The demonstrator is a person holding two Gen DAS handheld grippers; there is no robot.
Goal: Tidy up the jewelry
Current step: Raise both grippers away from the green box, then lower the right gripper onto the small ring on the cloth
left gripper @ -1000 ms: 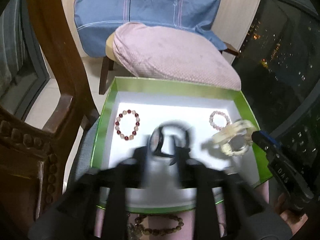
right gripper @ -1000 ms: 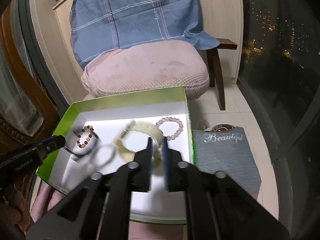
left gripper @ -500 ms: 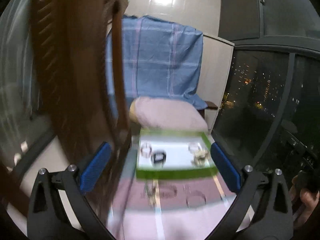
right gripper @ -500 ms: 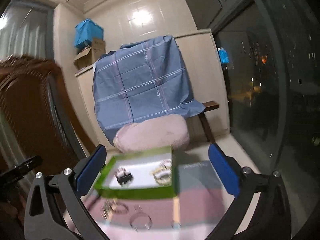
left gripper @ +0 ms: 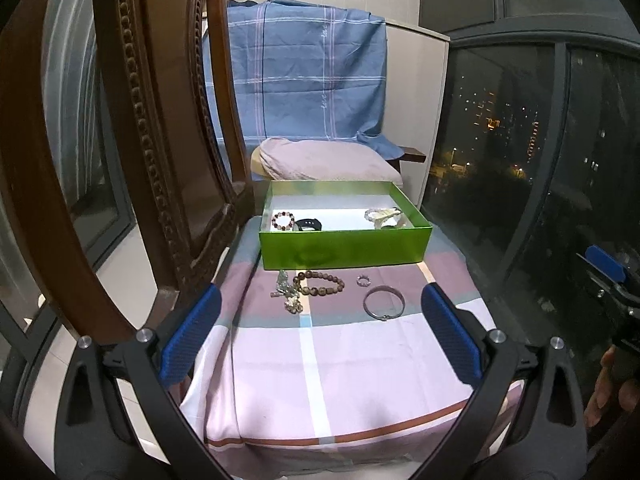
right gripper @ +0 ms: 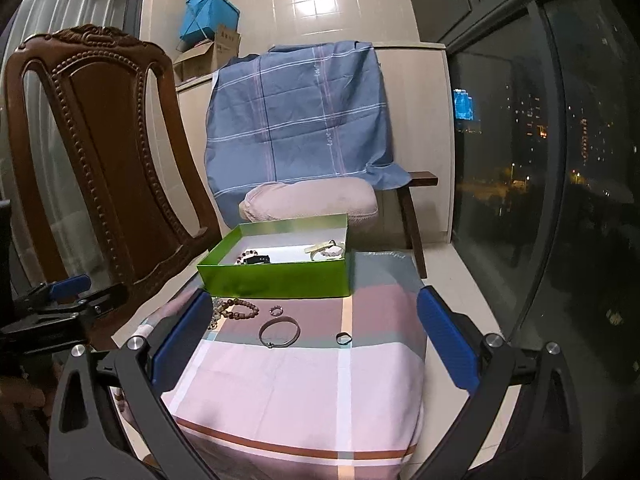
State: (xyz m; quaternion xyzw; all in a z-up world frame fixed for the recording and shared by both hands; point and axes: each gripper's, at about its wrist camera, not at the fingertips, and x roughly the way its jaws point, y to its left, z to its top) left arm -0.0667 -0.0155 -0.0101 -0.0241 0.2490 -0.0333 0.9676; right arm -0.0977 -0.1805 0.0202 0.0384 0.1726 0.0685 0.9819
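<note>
Tongs, left [left gripper: 320,332] and right [right gripper: 314,338], stand wide open and empty over checked cloth [left gripper: 340,356]; glossy green box [left gripper: 344,246] holds beaded bracelets, metal bangle [left gripper: 384,302] lies outside.

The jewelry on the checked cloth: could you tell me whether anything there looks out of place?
Yes. Several pieces lie loose on the cloth outside the green box: a brown bead bracelet, a tangled bead strand, a silver bangle and two small rings. Nothing looks damaged.
</note>
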